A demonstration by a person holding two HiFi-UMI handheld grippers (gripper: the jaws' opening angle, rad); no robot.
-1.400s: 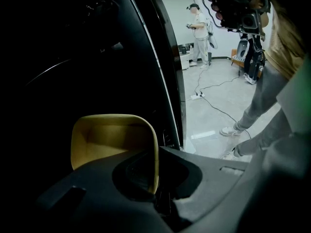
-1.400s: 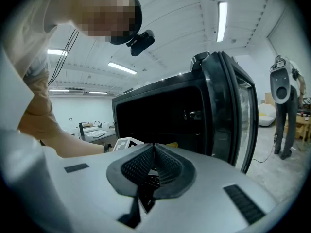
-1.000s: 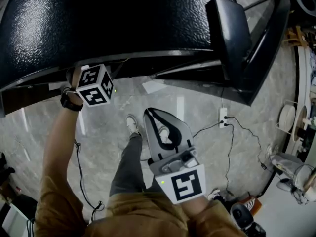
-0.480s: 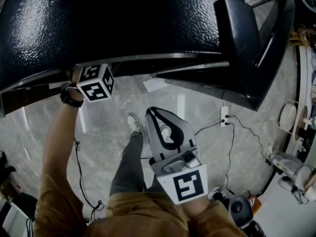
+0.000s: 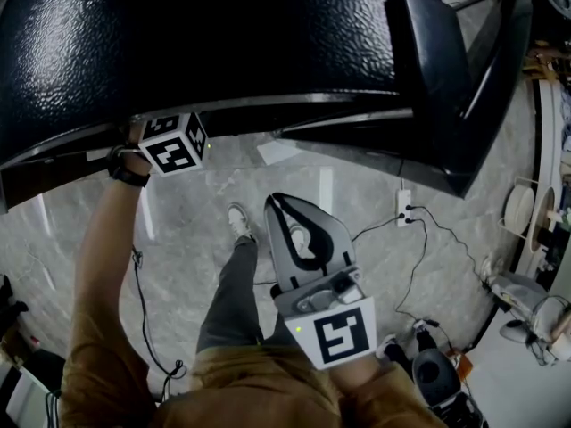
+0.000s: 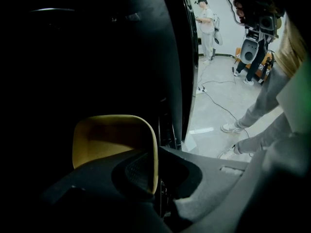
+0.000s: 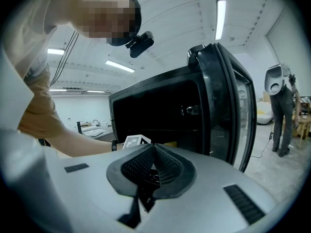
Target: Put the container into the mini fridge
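Observation:
The black mini fridge [image 5: 223, 34] fills the top of the head view, its door [image 5: 437, 69] swung open to the right. My left gripper [image 6: 155, 174] reaches into the dark fridge opening; in the head view only its marker cube [image 5: 174, 145] shows below the fridge's top edge. Its jaws are shut on the right wall of a yellow container [image 6: 109, 137], held inside the fridge. My right gripper [image 5: 275, 203] hangs in front of the person's legs, shut and holding nothing. The right gripper view also shows the right gripper [image 7: 154, 148], pointing at the open fridge [image 7: 160, 106] and its door [image 7: 228, 96].
A power strip [image 5: 403, 210] and cables lie on the grey floor right of the fridge. The person's shoe [image 5: 239, 223] stands by the fridge front. Another person [image 6: 206, 23] and equipment [image 6: 252, 47] stand further off, and a figure [image 7: 279, 110] is beyond the door.
The left gripper's cube has edged slightly further in under the fridge's top edge. The right gripper has stayed nearly where it was.

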